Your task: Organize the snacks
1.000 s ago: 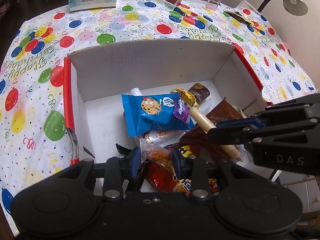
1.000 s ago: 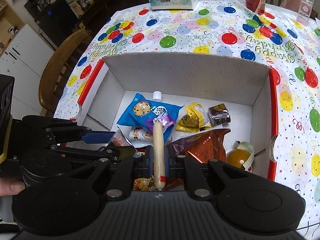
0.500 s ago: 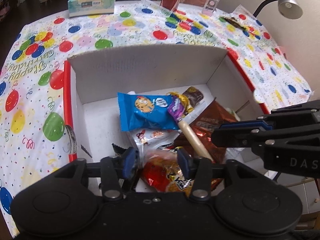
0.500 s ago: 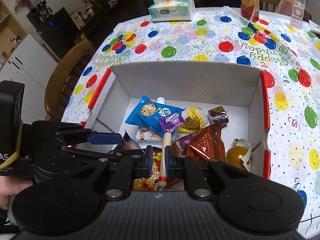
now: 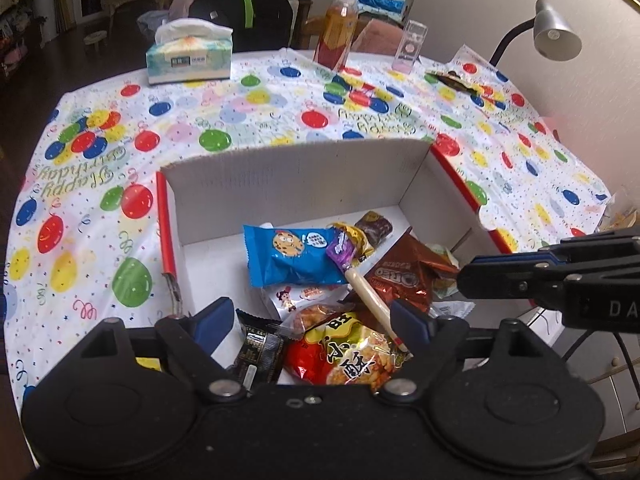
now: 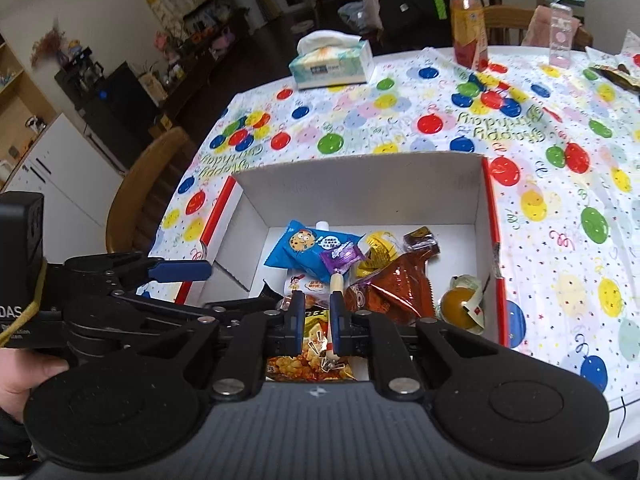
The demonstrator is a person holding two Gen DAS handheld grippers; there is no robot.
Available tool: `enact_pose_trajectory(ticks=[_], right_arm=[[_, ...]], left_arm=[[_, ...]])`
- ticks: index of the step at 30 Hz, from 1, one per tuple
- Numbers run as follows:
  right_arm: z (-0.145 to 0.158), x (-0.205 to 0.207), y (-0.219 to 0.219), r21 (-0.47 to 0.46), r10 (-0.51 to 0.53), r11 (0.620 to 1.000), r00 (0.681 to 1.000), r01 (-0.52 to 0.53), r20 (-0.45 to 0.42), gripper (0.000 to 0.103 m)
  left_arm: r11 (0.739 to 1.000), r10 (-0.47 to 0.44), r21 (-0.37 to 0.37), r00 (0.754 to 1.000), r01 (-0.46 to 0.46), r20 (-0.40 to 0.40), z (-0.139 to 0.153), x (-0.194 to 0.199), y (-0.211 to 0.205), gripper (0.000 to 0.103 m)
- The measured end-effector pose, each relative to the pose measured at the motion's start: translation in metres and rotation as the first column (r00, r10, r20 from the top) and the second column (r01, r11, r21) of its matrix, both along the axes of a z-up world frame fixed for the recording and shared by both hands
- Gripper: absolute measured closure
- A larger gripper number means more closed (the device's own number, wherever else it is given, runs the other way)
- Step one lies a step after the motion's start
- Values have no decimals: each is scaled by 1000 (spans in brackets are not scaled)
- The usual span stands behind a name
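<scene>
Down in the lower centre of both views, snacks crowd the white box (image 5: pixel 288 168): blue cookie pack (image 5: pixel 290 254), brown foil bag (image 5: pixel 404 276), red-yellow crisps pouch (image 5: pixel 344 354) heaped together. Sausage stick (image 5: pixel 370 300) lies slantwise on them, long axis running from upper left to lower right. Left gripper (image 5: pixel 312 320) spread wide, empty. Right gripper (image 6: pixel 316 322) narrowly parted, fingers (image 6: pixel 297 322) flanking the stick's near end, not clamped.
</scene>
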State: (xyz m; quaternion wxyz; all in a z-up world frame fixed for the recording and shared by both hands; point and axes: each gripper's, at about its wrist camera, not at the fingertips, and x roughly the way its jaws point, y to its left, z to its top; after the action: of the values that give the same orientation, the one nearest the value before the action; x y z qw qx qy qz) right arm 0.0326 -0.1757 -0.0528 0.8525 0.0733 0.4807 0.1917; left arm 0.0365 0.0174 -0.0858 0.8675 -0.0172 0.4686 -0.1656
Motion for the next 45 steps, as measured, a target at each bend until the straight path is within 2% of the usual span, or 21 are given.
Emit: enact_pose_trajectory(ticks=[11,23,24,26,28,30,32,34,37,40,45], right_arm=[[14,-17,-5,-9,-36,999,997,37,68,90],[18,-18,-29,-15,-51,998,991,53,120,89],[19,-18,-32,-17,-50,998,990,53,131,87],[20,-21,-37,-21,-46,999,987,50,156,72],[23,-24,-42,-18,-39,999,980,43,196,41],[27,-27,-47,-9,-32,999,970,36,242,33],[30,-29,-51,-7,-18,1000,964,21,267,30],[31,-30,-55,-2,-12,1000,962,13,272,21],[32,-33,-59,-2,-7,1000,961,7,277,18],[32,-39,-59,-22,-24,999,960,31,279,10],[32,-48,-62,-19,-47,998,957,55,286,7]], left_arm=[[1000,4,-8,994,-3,110,33,-20,5,12],[999,38,23,974,-45,223,58,-32,-8,6],[998,43,28,972,-51,231,59,-34,-10,5],[997,60,34,969,-70,238,60,-36,-12,4],[996,78,33,968,-89,236,61,-38,-15,4],[994,95,36,968,-106,233,61,-40,-16,3],[992,111,39,967,-123,229,61,-42,-19,2],[989,129,39,966,-141,224,61,-45,-20,1],[986,152,35,964,-164,218,61,-50,-23,1],[981,182,25,961,-191,210,62,-55,-25,1],[971,230,16,952,-238,200,63,-65,-28,1]])
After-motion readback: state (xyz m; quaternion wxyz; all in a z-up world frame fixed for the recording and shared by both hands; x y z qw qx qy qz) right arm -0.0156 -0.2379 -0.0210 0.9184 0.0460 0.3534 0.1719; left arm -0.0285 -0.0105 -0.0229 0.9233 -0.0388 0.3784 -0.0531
